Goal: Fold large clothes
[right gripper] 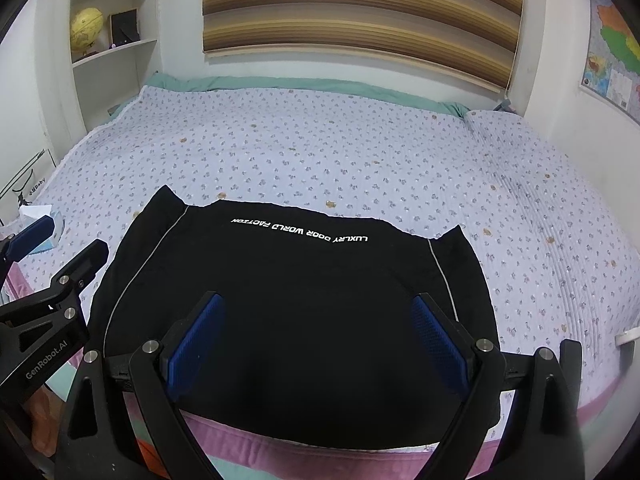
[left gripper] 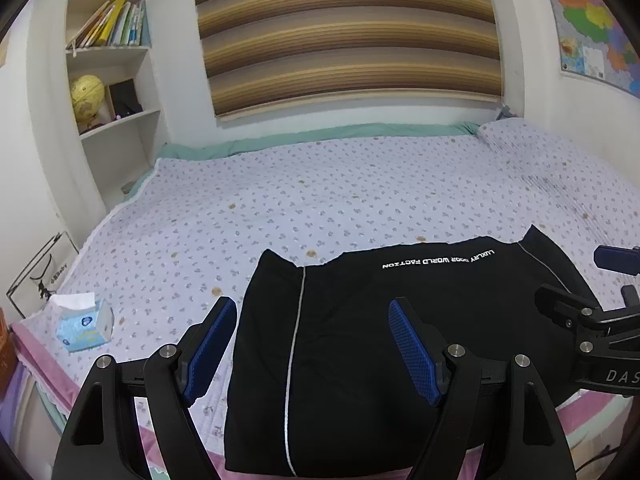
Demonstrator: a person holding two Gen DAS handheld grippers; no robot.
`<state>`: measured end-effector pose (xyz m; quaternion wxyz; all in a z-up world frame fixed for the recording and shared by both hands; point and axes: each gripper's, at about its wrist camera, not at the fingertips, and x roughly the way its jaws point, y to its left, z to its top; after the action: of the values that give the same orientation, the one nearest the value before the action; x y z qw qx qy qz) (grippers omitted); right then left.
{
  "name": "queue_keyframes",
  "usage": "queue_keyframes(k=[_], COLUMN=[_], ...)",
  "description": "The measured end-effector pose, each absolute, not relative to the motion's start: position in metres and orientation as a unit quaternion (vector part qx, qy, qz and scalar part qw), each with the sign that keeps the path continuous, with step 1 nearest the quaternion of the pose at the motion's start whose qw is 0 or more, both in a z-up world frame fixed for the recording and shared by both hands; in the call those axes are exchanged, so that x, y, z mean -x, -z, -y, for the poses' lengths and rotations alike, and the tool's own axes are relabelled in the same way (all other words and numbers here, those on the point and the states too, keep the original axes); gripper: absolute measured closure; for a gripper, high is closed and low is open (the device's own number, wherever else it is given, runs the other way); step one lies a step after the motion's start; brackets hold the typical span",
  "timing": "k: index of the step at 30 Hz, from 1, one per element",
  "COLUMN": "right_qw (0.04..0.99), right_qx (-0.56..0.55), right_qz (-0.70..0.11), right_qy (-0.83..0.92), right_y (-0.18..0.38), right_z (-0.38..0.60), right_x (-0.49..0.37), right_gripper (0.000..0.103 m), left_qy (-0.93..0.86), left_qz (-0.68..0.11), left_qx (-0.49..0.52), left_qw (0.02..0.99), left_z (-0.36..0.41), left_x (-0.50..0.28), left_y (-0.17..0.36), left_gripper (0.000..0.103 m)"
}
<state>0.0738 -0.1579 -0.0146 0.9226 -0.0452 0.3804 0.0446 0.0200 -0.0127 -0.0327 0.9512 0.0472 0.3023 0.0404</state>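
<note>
A black garment (left gripper: 360, 344) with white piping and white lettering lies folded into a flat rectangle at the near edge of the bed; it also shows in the right wrist view (right gripper: 296, 300). My left gripper (left gripper: 308, 312) is open and empty, hovering above the garment's left part. My right gripper (right gripper: 318, 312) is open and empty above the garment's near middle. The right gripper shows at the right edge of the left wrist view (left gripper: 592, 280), and the left gripper at the left edge of the right wrist view (right gripper: 60, 240).
The bed (left gripper: 320, 184) has a lilac flowered quilt with a pink border. A blue tissue pack (left gripper: 84, 326) lies at its near left corner. A bookshelf with a globe (left gripper: 86, 92) stands at the far left. A striped blind hangs behind the bed.
</note>
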Motion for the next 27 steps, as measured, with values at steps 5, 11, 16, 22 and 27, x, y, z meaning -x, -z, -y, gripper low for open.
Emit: queue_keyframes(k=[5,11,16,22,27], right_qw=[0.922,0.921,0.920,0.920,0.919], right_qx=[0.044,0.037,0.027,0.023,0.020], right_qz=[-0.382,-0.386,-0.390,-0.390,-0.393], right_qy=[-0.046,-0.044,-0.044,-0.043,-0.043], right_y=[0.016,0.019,0.021,0.021,0.022], right_z=[0.160,0.163,0.169,0.174,0.178], right_x=[-0.074,-0.073,-0.072,-0.073,-0.074], right_gripper=[0.007,0.007,0.007,0.007,0.007], left_qy=[-0.038,-0.035,-0.031,-0.027,-0.022], left_qz=[-0.307,-0.321,-0.333,-0.338,-0.356], left_qx=[-0.053,-0.050,-0.046,-0.054,-0.049], left_qw=[0.950,0.945,0.941,0.939,0.933], left_z=[0.016,0.019,0.019,0.024,0.022], left_x=[-0.021,-0.025,-0.028,-0.028,-0.034], left_y=[0.034,0.036,0.040,0.042,0.048], left_gripper=[0.024,0.024,0.024,0.024,0.024])
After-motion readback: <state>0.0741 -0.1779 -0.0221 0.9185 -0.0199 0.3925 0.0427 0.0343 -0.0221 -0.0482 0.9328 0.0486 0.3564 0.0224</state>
